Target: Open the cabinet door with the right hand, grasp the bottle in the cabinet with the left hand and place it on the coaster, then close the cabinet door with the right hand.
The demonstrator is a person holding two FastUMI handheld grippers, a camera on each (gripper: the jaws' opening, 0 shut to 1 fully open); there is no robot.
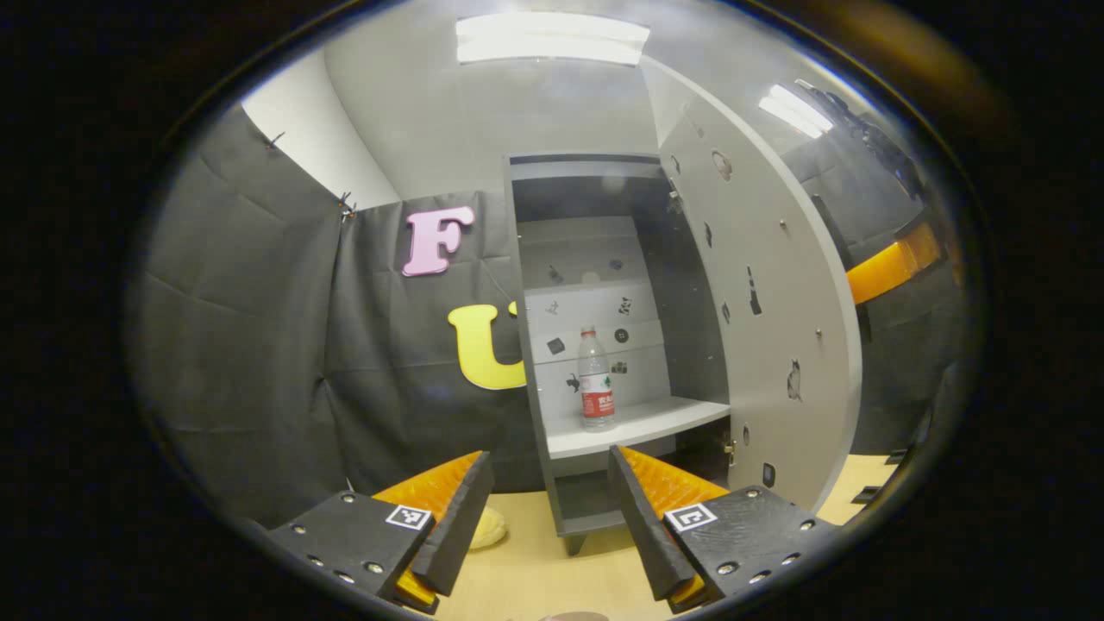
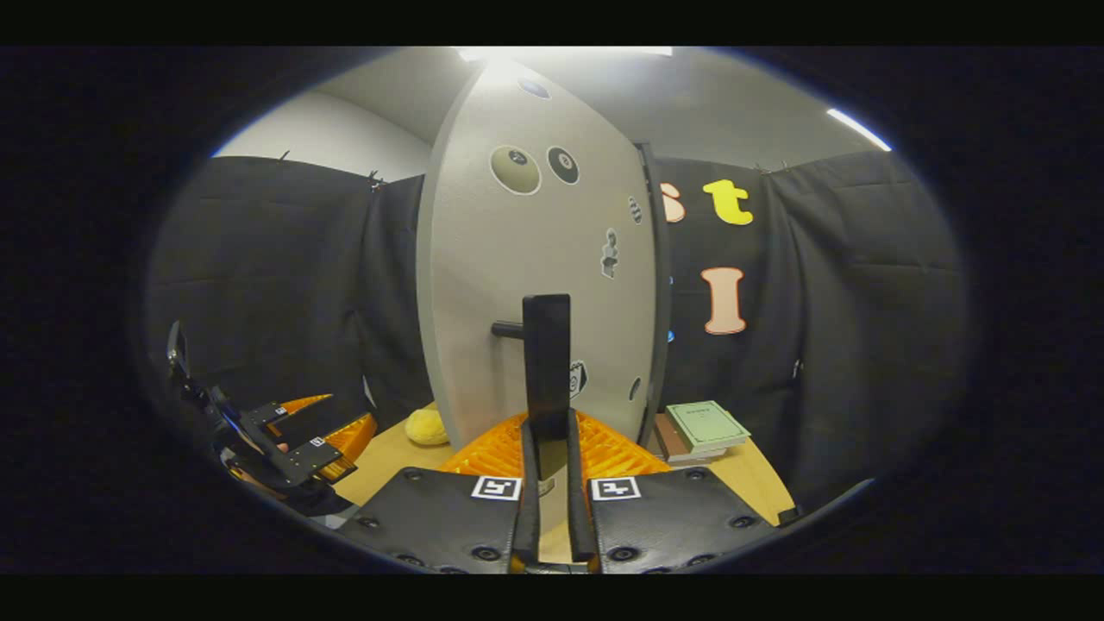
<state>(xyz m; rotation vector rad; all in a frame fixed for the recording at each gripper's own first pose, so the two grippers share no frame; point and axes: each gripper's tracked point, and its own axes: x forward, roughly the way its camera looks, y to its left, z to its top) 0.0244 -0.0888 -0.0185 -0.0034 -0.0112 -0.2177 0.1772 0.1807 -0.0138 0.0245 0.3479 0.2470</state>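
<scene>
While the left gripper (image 1: 548,487) hangs with its two ridged fingers spread wide and grasping nothing, one clear plastic bottle (image 1: 596,379) with a red label stands upright, well ahead, on the single pale shelf (image 1: 638,425) of the grey cabinet (image 1: 530,302). Its flat door (image 1: 759,293), dotted with small stickers, is swung open to the right. In the right gripper view, the right gripper (image 2: 548,431) is clenched on one dark bar handle (image 2: 547,362) of that door, with one yellow soft lump (image 2: 425,426) to its left and two stacked books (image 2: 703,429) to its right on the wooden table (image 2: 750,474).

Bottle (image 1: 596,379) upright on cabinet shelf (image 1: 638,427); books (image 2: 703,429) on table (image 2: 742,474).
</scene>
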